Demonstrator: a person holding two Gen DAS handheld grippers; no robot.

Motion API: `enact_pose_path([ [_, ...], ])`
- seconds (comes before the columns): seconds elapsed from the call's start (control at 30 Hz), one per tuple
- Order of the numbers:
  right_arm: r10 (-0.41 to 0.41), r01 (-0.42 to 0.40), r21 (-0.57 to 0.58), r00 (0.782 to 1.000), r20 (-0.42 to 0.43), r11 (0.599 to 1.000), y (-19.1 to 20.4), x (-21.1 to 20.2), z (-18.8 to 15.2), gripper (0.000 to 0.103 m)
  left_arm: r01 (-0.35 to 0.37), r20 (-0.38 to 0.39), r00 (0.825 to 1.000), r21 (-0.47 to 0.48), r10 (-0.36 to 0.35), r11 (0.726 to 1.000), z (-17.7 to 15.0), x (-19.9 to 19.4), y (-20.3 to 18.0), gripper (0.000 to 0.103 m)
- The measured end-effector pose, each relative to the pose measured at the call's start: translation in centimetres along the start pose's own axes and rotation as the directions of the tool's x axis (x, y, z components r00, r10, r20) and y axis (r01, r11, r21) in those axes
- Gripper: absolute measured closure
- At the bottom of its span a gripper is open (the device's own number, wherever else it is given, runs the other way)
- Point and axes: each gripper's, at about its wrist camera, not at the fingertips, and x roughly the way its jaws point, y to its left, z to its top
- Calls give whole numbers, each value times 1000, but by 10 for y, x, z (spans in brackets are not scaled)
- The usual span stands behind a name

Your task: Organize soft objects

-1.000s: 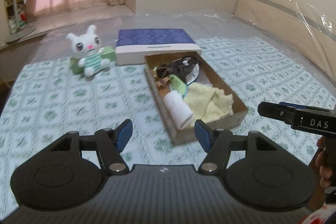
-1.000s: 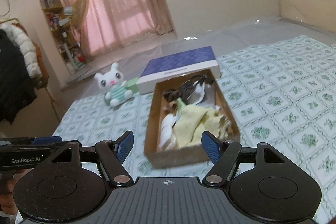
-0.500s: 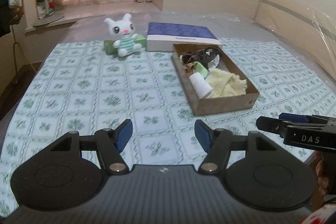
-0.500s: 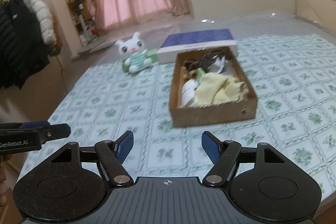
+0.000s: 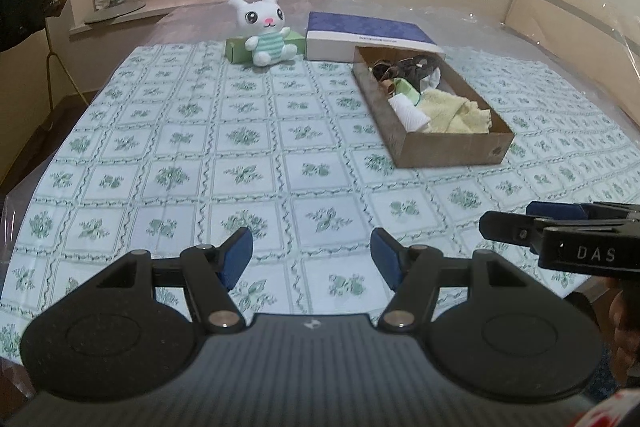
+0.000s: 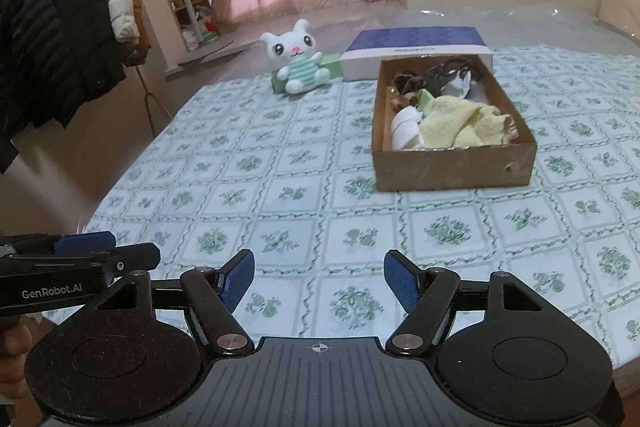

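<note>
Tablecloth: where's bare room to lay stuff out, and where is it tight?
Widest bare stretch: the tablecloth left of the cardboard box, from the plush bunny forward to the open left gripper and open right gripper. Crowded: the far edge, where the bunny, green box and blue-lidded box line up.

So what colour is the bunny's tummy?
The bunny's tummy has mint-green and white stripes, clearest in the right wrist view.

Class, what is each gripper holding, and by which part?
Nothing: the left gripper and the right gripper are both open and empty above the green-patterned tablecloth.
</note>
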Motion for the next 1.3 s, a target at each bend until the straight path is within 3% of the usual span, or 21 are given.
enact_pose_path([
  [1.3,30,-31,-4,997,-67,1000,2,34,-13,32,-25,-43,999,-13,24,1000,-12,18,8,40],
])
